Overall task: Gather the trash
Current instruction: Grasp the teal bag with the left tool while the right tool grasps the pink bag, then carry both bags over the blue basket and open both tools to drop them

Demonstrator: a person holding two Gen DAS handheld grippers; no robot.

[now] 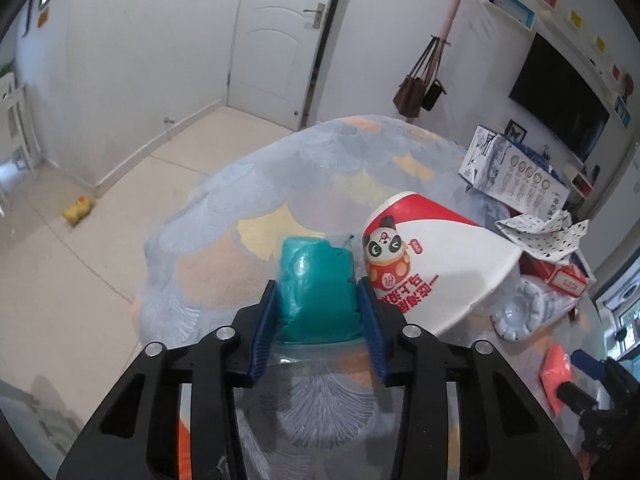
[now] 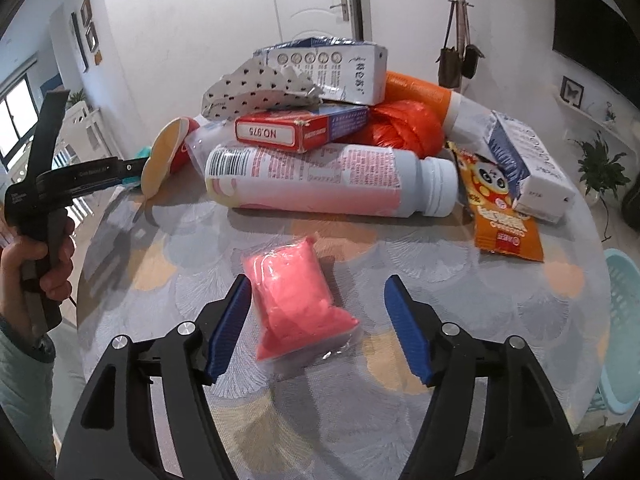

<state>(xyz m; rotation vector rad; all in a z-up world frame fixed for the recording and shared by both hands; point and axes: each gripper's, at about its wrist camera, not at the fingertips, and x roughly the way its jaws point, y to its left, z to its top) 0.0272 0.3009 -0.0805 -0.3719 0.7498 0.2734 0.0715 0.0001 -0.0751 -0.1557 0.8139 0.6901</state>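
Note:
My left gripper (image 1: 317, 292) is shut on a teal packet (image 1: 316, 284) in clear plastic, resting on the round table. A tipped red and white paper cup (image 1: 432, 264) with a panda lies just right of it. My right gripper (image 2: 318, 292) is open, its blue fingers either side of a pink packet (image 2: 294, 298) lying on the table; neither finger clearly touches it. Behind the pink packet lies a pile of trash: a pink-labelled plastic bottle (image 2: 320, 180), a red box (image 2: 292, 132), a white carton (image 2: 332, 68) and an orange snack wrapper (image 2: 496, 208).
The table has a grey and orange patterned cloth (image 2: 440, 280). A light blue basket (image 2: 622, 332) stands on the floor at the right. The left gripper and hand show at the left of the right wrist view (image 2: 52, 184). A yellow object (image 1: 78, 210) lies on the floor.

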